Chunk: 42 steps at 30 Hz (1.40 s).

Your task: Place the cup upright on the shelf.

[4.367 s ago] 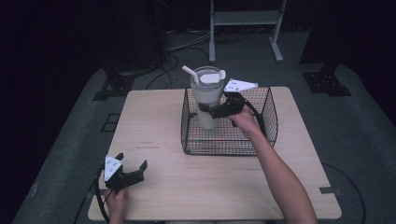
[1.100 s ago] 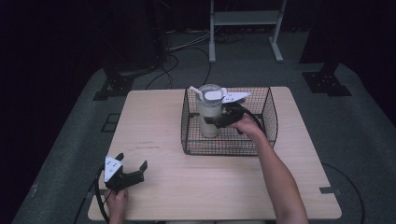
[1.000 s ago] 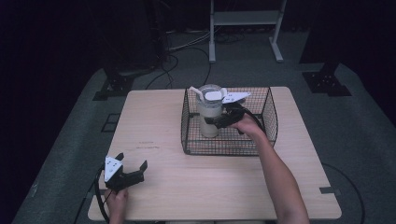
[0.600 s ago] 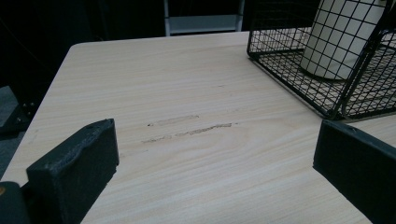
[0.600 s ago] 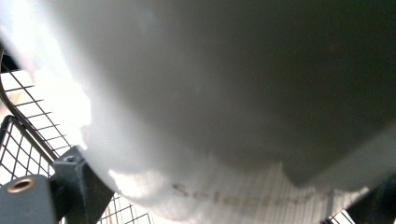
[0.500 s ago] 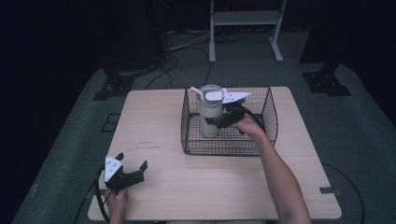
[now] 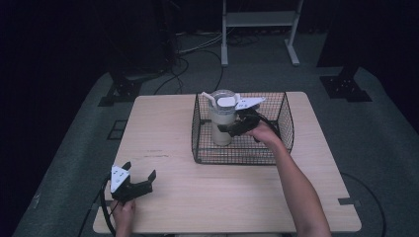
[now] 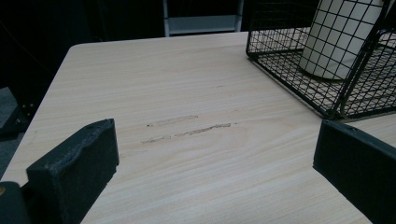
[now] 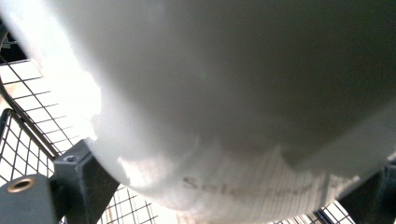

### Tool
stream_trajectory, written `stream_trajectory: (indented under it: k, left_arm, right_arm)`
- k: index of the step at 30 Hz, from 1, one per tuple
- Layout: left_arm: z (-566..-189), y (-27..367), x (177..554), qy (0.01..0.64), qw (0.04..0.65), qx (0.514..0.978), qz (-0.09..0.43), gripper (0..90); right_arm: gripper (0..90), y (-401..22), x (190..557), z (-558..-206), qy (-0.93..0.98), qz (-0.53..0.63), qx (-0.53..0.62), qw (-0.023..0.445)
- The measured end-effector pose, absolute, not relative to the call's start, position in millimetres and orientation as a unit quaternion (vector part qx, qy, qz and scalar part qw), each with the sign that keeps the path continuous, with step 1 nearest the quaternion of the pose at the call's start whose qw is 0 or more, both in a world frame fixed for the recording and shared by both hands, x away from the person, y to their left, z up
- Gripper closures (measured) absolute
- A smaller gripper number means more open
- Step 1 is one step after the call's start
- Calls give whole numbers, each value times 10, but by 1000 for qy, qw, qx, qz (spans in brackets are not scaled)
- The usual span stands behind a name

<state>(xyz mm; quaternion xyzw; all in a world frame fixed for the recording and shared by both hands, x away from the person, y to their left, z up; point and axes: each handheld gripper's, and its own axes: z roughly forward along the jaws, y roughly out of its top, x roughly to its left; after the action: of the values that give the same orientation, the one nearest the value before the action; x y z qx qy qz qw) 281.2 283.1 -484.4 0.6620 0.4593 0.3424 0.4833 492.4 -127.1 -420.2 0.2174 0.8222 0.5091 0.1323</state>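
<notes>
The right gripper [image 7: 231, 129] is clamped on the cream tumbler [image 7: 221, 123] inside the wire basket [image 7: 286, 123]; a careless release could tip it. The left gripper [image 7: 138, 180] rests spread apart.

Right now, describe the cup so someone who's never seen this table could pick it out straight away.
On the wooden table sits a black wire basket, toward the far right. The cup stands upright inside its left end, held by the right tongs. It is the tall cream tumbler with a lid and straw.
</notes>
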Motion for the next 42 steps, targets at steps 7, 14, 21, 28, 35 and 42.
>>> stream_trajectory:
  k: [7,14,21,28,35,42]
  left_arm:
    - [-4845,2829,2812,459,484,662,343,0]
    - [-4844,2825,2813,459,482,663,343,0]
    - [-4844,2823,2813,459,482,663,343,0]
    - [-4844,2820,2813,459,481,664,343,0]
    - [-4846,2811,2816,459,479,664,344,0]
    - [-4846,2813,2812,458,479,664,344,0]
  right_arm:
    - [74,-1306,4896,-4181,823,506,218,135]
    - [74,-1363,4858,-4125,821,510,216,141]
    - [74,-1415,4807,-4081,820,508,219,144]
    - [75,-1487,4755,-4030,824,500,224,146]
    - [75,-1540,4678,-3934,821,503,225,150]
    - [74,-1569,4591,-3850,824,498,230,143]
